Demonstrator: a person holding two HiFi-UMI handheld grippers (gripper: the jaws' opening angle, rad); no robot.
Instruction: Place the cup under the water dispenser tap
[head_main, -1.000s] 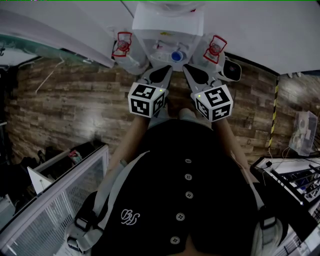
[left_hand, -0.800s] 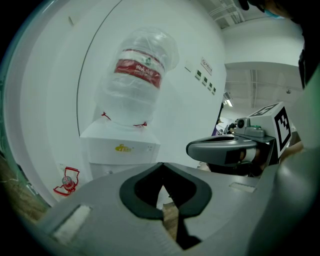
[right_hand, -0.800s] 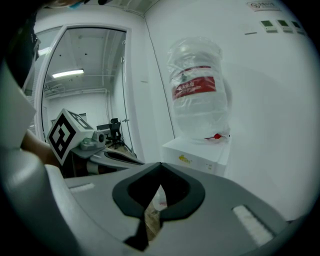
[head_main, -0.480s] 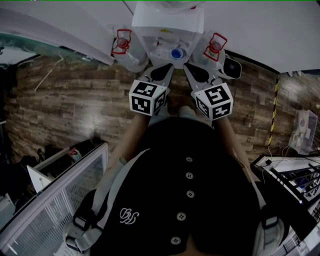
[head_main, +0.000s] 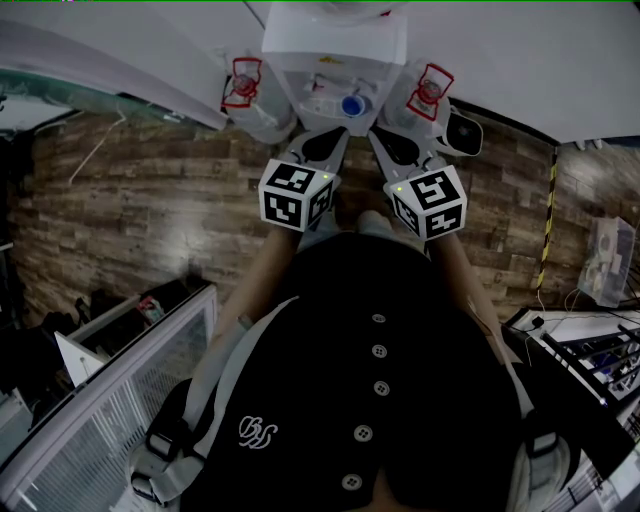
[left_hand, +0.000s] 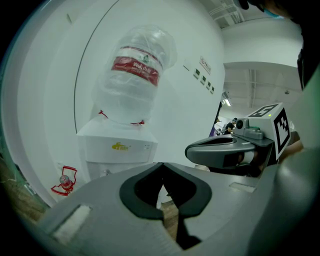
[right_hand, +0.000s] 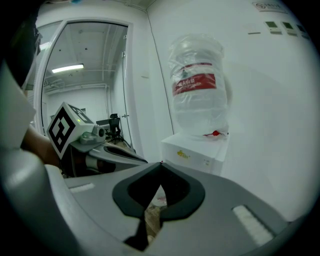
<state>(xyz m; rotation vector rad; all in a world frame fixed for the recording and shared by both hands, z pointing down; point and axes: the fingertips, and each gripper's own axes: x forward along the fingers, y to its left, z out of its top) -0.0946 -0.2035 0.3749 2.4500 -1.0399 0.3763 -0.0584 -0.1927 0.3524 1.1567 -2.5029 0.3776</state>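
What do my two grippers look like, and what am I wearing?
The left gripper and right gripper are grey, with jaws tapering to a point around a black-rimmed opening. Each carries a white cube with black square markers and a green light. You wear a black buttoned top with grey straps.

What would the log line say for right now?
left gripper: shut, empty | right gripper: shut, empty | both facing: water dispenser

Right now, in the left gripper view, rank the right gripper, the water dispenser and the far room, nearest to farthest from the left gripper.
1. right gripper: close beside, at right.
2. water dispenser: ahead, left of centre.
3. far room: far back, beyond the wall's end at right.
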